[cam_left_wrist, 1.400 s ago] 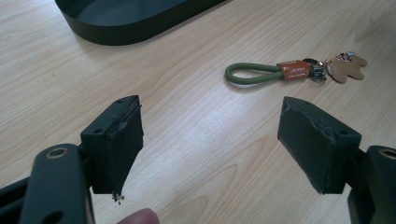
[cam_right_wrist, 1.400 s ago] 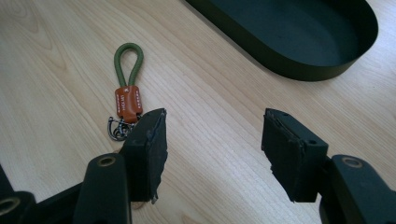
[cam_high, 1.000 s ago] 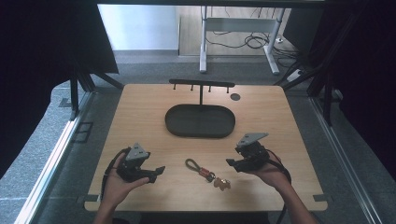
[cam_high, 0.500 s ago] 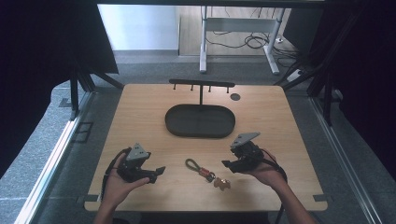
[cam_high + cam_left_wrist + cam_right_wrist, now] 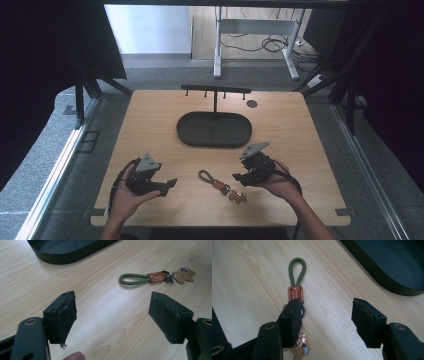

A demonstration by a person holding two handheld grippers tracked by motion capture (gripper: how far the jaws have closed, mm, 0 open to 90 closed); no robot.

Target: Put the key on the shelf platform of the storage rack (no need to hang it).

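Two grippers rest low over the table, both with jaws apart and empty. The right gripper [image 5: 325,322] sits beside the keychain [image 5: 296,293], off-centre; closing now risks pinching nothing or nudging it away. The left gripper [image 5: 112,317] waits apart.

The high view looks forward and down from above the table's [image 5: 150,115] near edge, taking in all four corners. Each gripper view sits low and close over the near half; all three share the keychain [image 5: 140,279] and tray [image 5: 387,270].
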